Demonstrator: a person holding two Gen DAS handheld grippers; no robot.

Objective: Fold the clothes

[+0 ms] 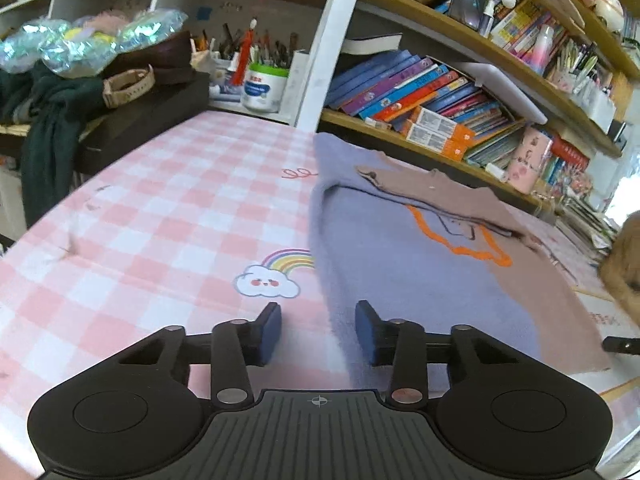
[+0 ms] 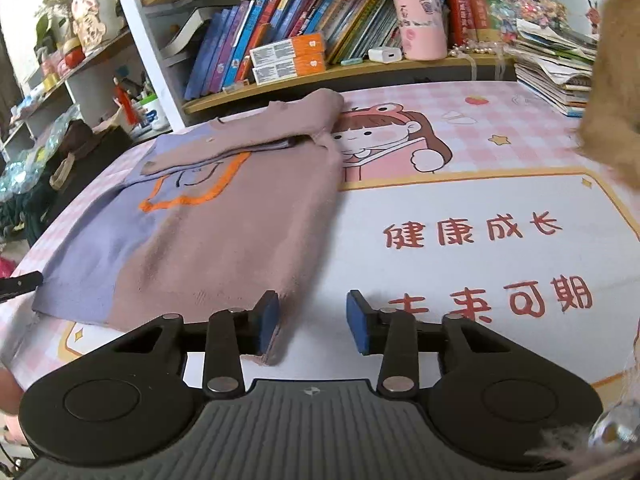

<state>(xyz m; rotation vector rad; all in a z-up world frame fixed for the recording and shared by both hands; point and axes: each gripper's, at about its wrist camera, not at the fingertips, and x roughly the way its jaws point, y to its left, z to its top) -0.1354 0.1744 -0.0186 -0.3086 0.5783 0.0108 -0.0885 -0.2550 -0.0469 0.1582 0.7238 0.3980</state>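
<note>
— Blue-padded fingers of the left gripper sit nearest, spread apart with nothing between them, straddling the near left edge of the sweater. What about the other side?

— Same story: the right gripper is released too, its left finger over the sweater's near right corner, the other over bare table.

— So how far is the folding?

— Partly there, I'd judge. The sweater lies flat on the pink checked mat, lilac on one side and mauve on the other, and both sleeves are already laid across the chest over the orange outline print. The body is at full length, so a fold from hem to collar seems left. Whether the sleeves need tidying I can't tell.

— Anything in the way?

— Little on the mat itself. A bookshelf runs along the far edge just behind the collar, a dark box with a watch strap sits at the left, a stack of papers at the far right, and something tan and furry intrudes at the right edge; I can't make out what it is.
</note>
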